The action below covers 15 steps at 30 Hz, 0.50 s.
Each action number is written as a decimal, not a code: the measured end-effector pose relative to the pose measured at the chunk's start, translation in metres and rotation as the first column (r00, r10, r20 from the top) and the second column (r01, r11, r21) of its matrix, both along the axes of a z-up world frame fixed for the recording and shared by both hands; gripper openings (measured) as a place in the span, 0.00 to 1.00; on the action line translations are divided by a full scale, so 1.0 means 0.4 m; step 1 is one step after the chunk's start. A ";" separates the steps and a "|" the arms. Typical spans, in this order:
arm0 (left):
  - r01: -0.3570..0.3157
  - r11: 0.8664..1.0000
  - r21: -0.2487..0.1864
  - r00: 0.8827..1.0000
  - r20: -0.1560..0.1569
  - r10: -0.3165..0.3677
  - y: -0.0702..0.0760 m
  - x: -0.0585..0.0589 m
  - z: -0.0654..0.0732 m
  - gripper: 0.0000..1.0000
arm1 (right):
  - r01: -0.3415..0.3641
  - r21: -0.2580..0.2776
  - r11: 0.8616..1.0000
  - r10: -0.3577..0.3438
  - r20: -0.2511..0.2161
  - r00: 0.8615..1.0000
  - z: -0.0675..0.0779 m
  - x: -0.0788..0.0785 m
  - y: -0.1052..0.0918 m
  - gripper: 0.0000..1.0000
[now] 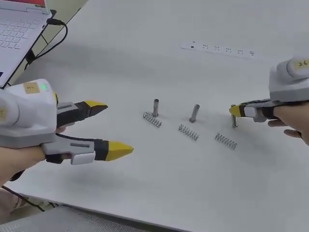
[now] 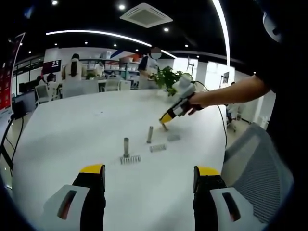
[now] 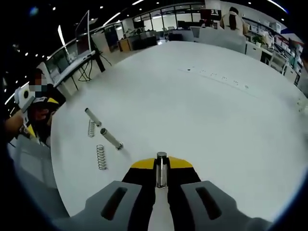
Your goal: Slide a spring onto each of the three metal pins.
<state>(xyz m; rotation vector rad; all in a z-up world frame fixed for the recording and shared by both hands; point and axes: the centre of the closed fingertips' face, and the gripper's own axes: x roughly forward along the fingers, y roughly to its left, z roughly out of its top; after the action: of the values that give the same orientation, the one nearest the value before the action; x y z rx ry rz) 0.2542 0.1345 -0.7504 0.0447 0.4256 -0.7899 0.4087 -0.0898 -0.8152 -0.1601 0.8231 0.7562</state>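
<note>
my right gripper (image 3: 162, 163) is clamped on one metal pin (image 3: 161, 174). my left gripper (image 1: 116, 128) is spread wide, holding nothing. three springs (image 1: 188, 132) lie on the table (image 1: 145, 183).

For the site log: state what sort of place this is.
Likely an open-plan office: a laptop and power strip on a big white table, rows of desks beyond, a ceiling air-conditioning unit.

3 springs (image 1: 188, 132) before 3 pins (image 1: 194, 113)
</note>
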 end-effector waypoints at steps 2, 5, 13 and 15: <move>0.000 1.000 0.000 1.000 0.000 0.000 0.000 -0.001 -0.001 0.71 | 0.001 0.003 1.000 -0.001 0.018 1.000 0.004 0.005 -0.002 0.05; 0.000 1.000 0.000 1.000 -0.002 0.000 0.000 -0.002 -0.001 0.71 | -0.001 0.008 1.000 0.001 0.035 0.999 0.007 0.008 -0.003 0.05; -0.006 1.000 -0.004 1.000 0.001 0.006 0.002 0.007 0.005 0.71 | -0.007 0.026 1.000 0.005 0.093 0.996 0.014 0.008 -0.011 0.05; -0.002 1.000 -0.002 1.000 0.001 0.002 -0.002 0.007 0.005 0.71 | -0.015 0.022 1.000 0.013 0.111 0.994 0.016 0.006 -0.014 0.05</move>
<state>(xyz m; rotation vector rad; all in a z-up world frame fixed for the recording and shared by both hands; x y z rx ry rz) 0.2570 0.1338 -0.7485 0.0425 0.4238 -0.7882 0.4110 -0.0953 -0.8088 -0.1860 0.7081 0.7626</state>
